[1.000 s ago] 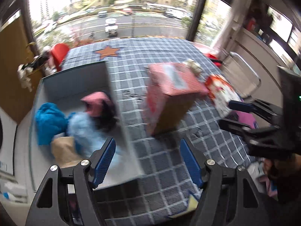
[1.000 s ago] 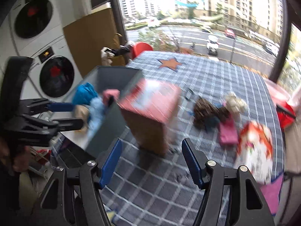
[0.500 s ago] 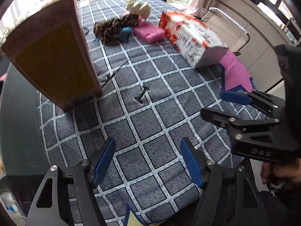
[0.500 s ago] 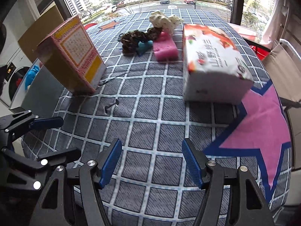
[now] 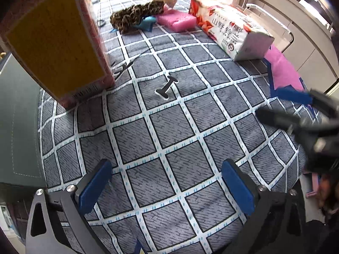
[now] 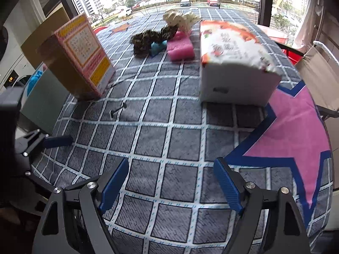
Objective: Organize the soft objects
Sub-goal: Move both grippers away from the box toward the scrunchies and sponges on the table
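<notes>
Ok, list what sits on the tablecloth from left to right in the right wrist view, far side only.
Pink and yellow box → brown mottled soft thing → pink sponge → tissue pack. The small blue item and the cream fluffy thing overlap these, so I leave them out.

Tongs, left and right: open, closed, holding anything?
Left tongs: opening, nothing between the pads, only tablecloth below.
Right tongs: opening too, empty, above bare cloth.

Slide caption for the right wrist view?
Right gripper opening, empty, above checked cloth; tissue pack, pink sponge, box beyond.
</notes>
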`<state>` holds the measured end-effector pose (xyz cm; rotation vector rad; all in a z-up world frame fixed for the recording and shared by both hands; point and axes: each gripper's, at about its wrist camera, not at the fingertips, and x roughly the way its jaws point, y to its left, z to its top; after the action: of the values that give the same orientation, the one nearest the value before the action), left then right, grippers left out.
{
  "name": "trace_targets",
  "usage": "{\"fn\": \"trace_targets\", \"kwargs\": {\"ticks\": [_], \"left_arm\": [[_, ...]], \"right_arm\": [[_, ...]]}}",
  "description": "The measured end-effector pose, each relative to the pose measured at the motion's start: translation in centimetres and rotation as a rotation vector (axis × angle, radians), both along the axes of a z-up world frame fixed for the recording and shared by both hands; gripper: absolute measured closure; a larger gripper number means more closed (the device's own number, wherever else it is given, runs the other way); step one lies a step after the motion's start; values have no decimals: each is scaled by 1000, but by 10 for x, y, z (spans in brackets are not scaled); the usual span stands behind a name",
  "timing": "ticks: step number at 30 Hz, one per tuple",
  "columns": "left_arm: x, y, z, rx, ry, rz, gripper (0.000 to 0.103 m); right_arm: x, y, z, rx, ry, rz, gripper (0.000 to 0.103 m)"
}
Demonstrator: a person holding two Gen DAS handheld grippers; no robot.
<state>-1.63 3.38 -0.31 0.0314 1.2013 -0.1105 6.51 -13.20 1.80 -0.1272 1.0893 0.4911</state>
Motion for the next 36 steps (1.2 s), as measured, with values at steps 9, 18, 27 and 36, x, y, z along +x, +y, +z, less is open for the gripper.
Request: {"fn": "trace_targets", "kwargs": {"ticks": [9, 18, 27, 36], "left_arm": [[-5, 0, -1, -8, -73, -5, 0], [-11, 3, -1, -6, -82, -12, 0], [-8, 0, 0, -2, -80, -13, 0], [-8, 0, 0, -4, -79, -12, 0]], "right_arm": [[21, -13, 8, 12, 9, -28, 20], [-3, 9, -22, -115, -57, -13, 0], [-4, 5, -23, -99, -84, -37, 0], [-5, 5, -23, -100, -79, -41, 0]]}}
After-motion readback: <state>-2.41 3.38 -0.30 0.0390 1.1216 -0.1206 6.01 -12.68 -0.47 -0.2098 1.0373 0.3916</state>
